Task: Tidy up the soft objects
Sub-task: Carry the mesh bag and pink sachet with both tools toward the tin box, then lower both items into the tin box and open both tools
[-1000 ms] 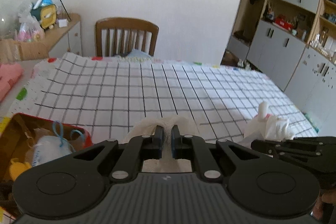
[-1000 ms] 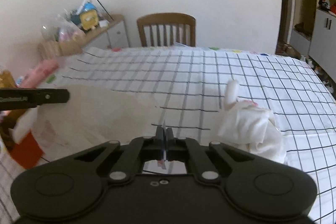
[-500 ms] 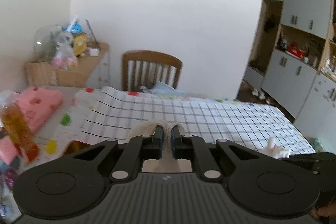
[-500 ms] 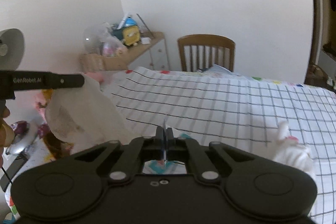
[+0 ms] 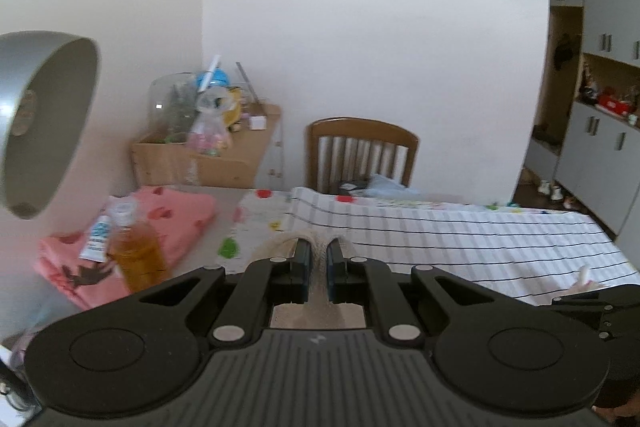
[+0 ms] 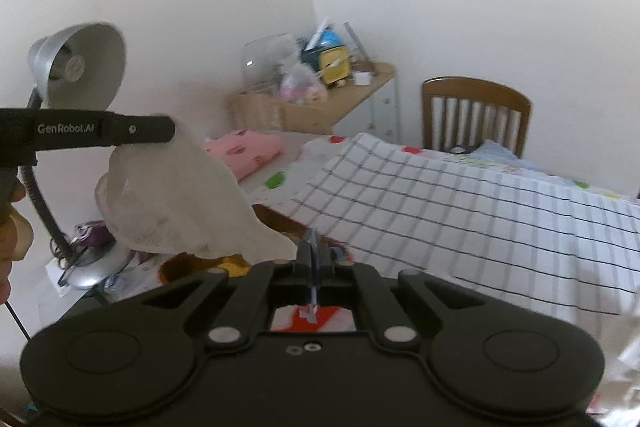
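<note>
My left gripper [image 5: 316, 255] is shut on a cream cloth [image 5: 318, 279] and holds it up in the air. In the right wrist view the same cloth [image 6: 180, 203] hangs from the left gripper [image 6: 160, 129] at the left, and its far edge runs down to my right gripper [image 6: 313, 251]. The right gripper is shut on that edge, low and to the right of the left one. A crumpled white cloth [image 5: 580, 279] lies on the checked tablecloth [image 5: 460, 239], mostly hidden behind the right gripper.
A pink folded blanket [image 5: 160, 227], an amber bottle [image 5: 136, 255] and a tube lie at the table's left. A silver desk lamp [image 6: 76, 67] stands close on the left. A wooden chair [image 5: 360, 151] and a cluttered sideboard [image 5: 208, 155] are behind the table.
Both grippers have risen and swung left with the cream cloth stretched between them. The red tin and the white cloth have dropped out of the middle of view.
</note>
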`<act>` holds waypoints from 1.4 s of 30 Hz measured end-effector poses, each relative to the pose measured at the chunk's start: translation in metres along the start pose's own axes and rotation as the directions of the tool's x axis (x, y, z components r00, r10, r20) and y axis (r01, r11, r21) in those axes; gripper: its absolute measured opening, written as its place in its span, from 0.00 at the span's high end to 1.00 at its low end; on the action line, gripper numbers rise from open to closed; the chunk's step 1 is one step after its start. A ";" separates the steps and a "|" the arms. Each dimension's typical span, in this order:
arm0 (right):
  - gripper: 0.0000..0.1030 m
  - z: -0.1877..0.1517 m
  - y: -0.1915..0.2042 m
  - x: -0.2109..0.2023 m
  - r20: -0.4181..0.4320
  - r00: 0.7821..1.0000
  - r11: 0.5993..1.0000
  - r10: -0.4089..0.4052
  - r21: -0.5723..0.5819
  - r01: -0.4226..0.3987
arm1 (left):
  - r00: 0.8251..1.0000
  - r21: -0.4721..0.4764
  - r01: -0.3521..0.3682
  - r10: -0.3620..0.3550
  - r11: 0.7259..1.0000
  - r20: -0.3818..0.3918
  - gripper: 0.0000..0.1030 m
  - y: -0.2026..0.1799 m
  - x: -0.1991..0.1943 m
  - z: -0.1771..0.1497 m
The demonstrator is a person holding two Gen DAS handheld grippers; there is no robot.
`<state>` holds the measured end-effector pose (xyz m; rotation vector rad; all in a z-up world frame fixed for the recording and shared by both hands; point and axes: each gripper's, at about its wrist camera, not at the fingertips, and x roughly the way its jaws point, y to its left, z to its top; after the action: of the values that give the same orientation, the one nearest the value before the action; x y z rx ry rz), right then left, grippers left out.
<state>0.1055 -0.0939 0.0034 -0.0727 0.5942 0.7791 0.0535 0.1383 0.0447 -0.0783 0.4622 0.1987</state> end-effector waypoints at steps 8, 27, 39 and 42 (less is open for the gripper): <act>0.99 0.002 0.029 0.045 -0.063 0.997 0.999 0.046 -0.015 -0.047 | 0.996 0.006 -0.041 0.041 0.999 -0.083 0.92 0.025 0.025 -0.011; 0.99 -0.013 0.019 0.092 -0.164 0.979 0.990 0.120 0.098 -0.105 | 0.948 -0.017 0.012 -0.017 1.000 -0.317 0.92 0.021 0.103 -0.064; 0.97 -0.022 0.026 0.100 -0.208 0.974 0.995 0.092 0.055 -0.082 | 0.917 -0.029 0.043 -0.051 0.999 -0.395 0.92 0.018 0.115 -0.089; 0.91 -0.023 0.030 0.101 -0.218 0.973 0.997 0.078 0.027 -0.074 | 0.914 -0.040 0.049 -0.061 0.998 -0.402 0.92 0.019 0.115 -0.091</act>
<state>0.1303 -0.0142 -0.0641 -0.1208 0.8174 0.8456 0.1107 0.1654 -0.0884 -0.1623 0.8693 0.1329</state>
